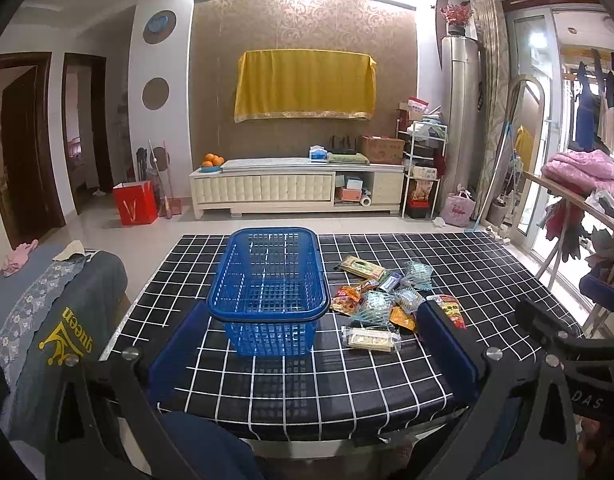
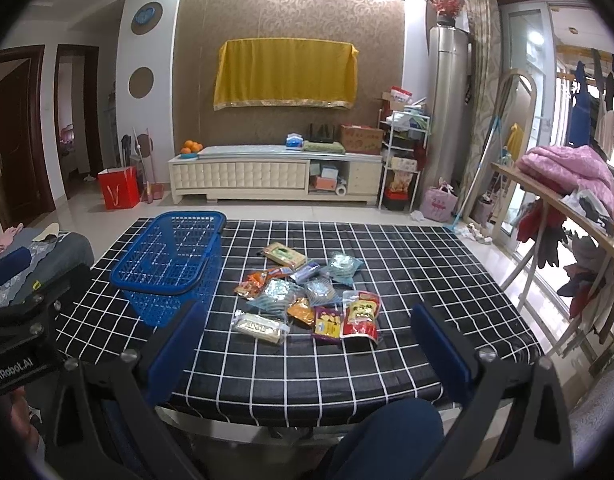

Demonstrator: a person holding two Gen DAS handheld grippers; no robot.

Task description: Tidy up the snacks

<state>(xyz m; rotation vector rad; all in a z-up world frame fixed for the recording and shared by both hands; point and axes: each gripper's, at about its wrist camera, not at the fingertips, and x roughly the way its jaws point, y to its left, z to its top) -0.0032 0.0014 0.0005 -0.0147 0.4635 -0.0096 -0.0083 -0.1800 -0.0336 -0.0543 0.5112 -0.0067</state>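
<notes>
Snacks (image 2: 307, 296) ahead of right tool (image 2: 311, 344)

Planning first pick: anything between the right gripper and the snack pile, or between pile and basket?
Nothing visible. The right gripper is open, with bare tablecloth up to the snack pile. The blue basket sits left of the pile, empty, open-topped; only its wall to clear.

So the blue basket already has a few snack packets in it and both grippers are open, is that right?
Not quite. The blue basket is empty, as the left wrist view shows; the snack packets all lie on the checked tablecloth beside it. Both the left gripper and right gripper are open.
</notes>
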